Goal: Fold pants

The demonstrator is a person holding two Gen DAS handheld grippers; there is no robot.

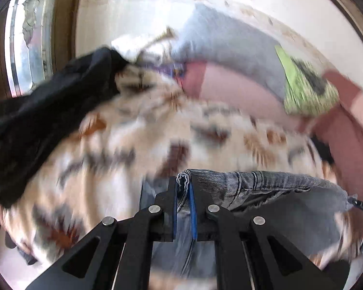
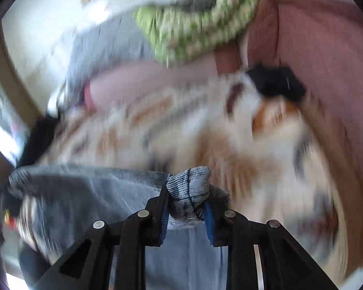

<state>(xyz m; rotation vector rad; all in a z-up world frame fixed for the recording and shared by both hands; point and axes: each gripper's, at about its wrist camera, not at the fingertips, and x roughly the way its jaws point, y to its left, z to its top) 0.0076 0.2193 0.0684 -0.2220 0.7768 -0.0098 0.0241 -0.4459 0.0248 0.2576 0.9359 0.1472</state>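
Observation:
The grey-blue pants (image 1: 278,188) hang stretched between both grippers above the bed. A hemmed edge of them is pinched in my left gripper (image 1: 183,184), whose jaws are shut on the cloth. From there the fabric runs off to the right. In the right wrist view my right gripper (image 2: 188,194) is shut on a thick bunched wad of the same pants (image 2: 84,186), and the cloth spreads away to the left. Below both grippers the legs drop out of sight. Both views are blurred by motion.
A cream blanket (image 1: 157,133) with brown and orange motifs lies beneath. A black garment (image 1: 48,111) is heaped at its left. Behind are a grey pillow (image 1: 225,41), a green patterned cushion (image 1: 307,89) and pink bedding (image 1: 242,91). A small black object (image 2: 276,84) sits at the blanket's right.

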